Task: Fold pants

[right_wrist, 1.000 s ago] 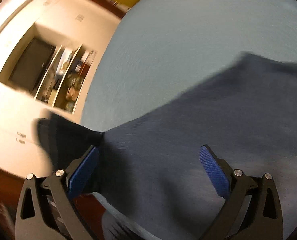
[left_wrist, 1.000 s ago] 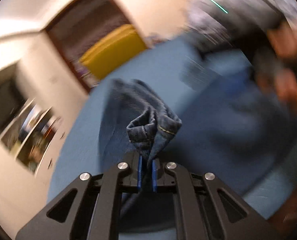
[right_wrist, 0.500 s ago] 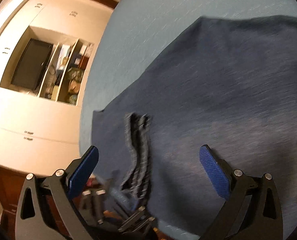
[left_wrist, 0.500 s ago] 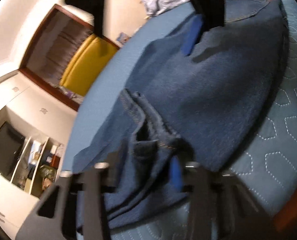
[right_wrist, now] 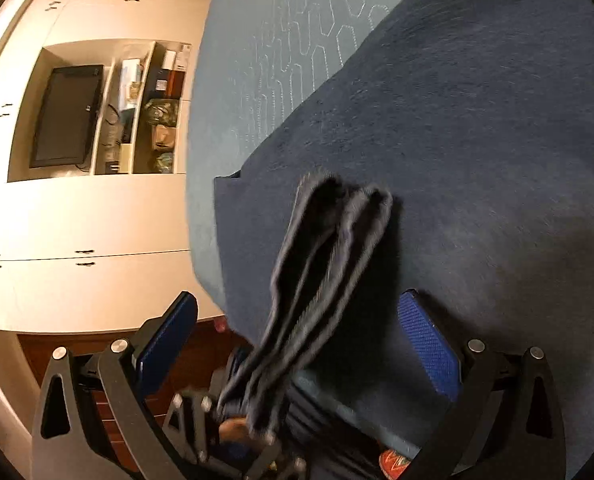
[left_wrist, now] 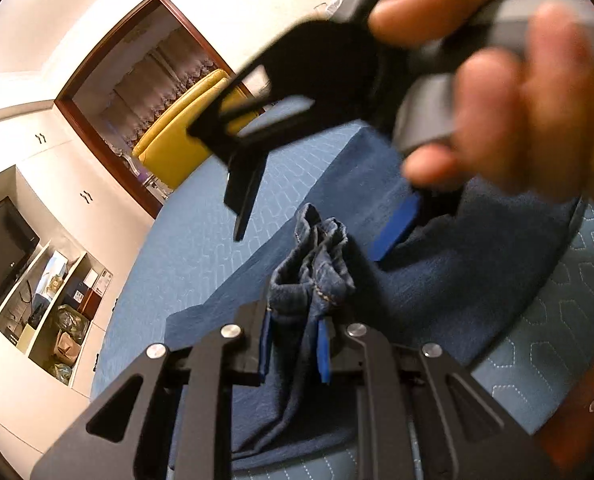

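Observation:
The pants (left_wrist: 437, 280) are dark blue jeans spread on a blue quilted bed (left_wrist: 225, 208). My left gripper (left_wrist: 293, 350) is shut on a bunched fold of the jeans (left_wrist: 317, 252), which sticks up between its blue pads. My right gripper (right_wrist: 297, 340) is open above the jeans (right_wrist: 457, 140), holding nothing. The same bunched fold (right_wrist: 329, 248) rises between its fingers, apart from both pads. The right gripper also shows in the left wrist view (left_wrist: 325, 216), held by a hand, hovering over the fold.
A yellow armchair (left_wrist: 181, 140) stands past the bed's far end by a wood-framed doorway. A wall unit with a dark TV (right_wrist: 67, 114) and cluttered shelves (right_wrist: 153, 120) lies to the left. The bed's near edge (left_wrist: 537, 380) runs at the lower right.
The left gripper has pulled back with the fold still pinched in its jaws. The right gripper has come in closer over the fold and stays open.

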The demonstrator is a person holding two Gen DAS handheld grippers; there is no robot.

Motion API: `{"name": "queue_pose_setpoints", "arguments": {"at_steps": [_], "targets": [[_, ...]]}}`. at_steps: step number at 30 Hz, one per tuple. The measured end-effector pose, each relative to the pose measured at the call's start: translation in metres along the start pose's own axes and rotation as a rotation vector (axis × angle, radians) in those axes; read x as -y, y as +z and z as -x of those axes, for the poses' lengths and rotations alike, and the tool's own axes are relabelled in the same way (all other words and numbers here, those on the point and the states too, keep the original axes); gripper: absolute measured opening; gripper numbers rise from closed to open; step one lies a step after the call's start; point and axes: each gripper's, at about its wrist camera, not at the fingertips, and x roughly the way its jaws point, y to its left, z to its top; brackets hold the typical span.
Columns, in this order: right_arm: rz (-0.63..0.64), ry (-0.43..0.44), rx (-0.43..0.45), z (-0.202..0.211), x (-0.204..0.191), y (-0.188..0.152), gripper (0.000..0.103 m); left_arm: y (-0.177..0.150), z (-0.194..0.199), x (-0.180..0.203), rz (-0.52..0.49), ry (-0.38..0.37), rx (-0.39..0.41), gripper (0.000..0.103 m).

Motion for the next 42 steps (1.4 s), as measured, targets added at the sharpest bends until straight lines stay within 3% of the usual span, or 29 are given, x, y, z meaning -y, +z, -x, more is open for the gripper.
{"name": "queue_pose_setpoints", "arguments": {"at_steps": [3,4,5,6,8,11,16,23,26,27,28,29,30,33,36,38,42], "targets": [[0.033,-0.040,0.030,-0.006,-0.007,0.011,0.077,-0.005,0.011,0.005,-0.003,0.001,0.009,0.017],[0.073,-0.080,0.050,-0.007,-0.014,0.017,0.058,-0.005,0.011,0.008,-0.009,0.002,0.009,0.017],[0.108,-0.131,0.068,-0.008,-0.019,0.019,0.030,-0.006,0.004,0.006,-0.021,0.006,0.008,0.017],[0.150,-0.191,0.097,-0.004,-0.024,0.021,0.019,-0.006,0.004,0.015,-0.047,0.014,0.013,0.016],[0.208,-0.206,0.129,0.005,-0.025,0.019,0.016,-0.003,0.002,0.026,-0.062,0.010,0.020,0.016],[0.242,-0.282,0.163,0.017,-0.013,0.016,0.015,0.001,-0.005,0.045,-0.079,-0.015,0.021,0.016],[0.272,-0.323,0.141,0.017,0.015,0.019,0.015,0.002,-0.017,0.077,-0.127,-0.041,0.009,0.016],[0.373,-0.438,0.159,0.005,0.004,0.021,0.018,0.003,-0.024,0.088,-0.117,0.007,-0.005,0.020],[0.389,-0.457,0.172,-0.001,0.007,0.022,0.021,0.001,-0.022,0.091,-0.125,-0.005,0.002,0.038],[0.398,-0.463,0.181,-0.001,0.005,0.022,0.023,0.001,-0.014,0.085,-0.100,0.004,0.019,0.061],[0.408,-0.508,0.215,0.002,0.002,0.020,0.037,0.000,-0.006,0.078,-0.073,0.011,0.033,0.070],[0.409,-0.550,0.251,0.006,-0.001,0.020,0.053,-0.002,0.003,0.067,-0.035,0.009,0.043,0.070],[0.409,-0.579,0.288,0.013,-0.001,0.018,0.059,-0.008,0.016,0.048,0.032,0.008,0.040,0.070],[0.420,-0.632,0.423,0.043,-0.016,0.004,0.061,-0.044,0.043,-0.019,0.241,0.088,-0.006,0.070],[0.479,-0.608,0.490,0.050,-0.034,-0.027,0.061,-0.099,0.051,-0.076,0.394,0.245,-0.089,0.055],[0.543,-0.615,0.465,0.029,-0.043,-0.048,0.061,-0.125,0.045,-0.090,0.361,0.299,-0.139,0.052],[0.618,-0.772,0.506,-0.020,-0.047,-0.080,0.060,-0.130,0.034,-0.082,0.193,0.294,-0.117,0.047]]}}
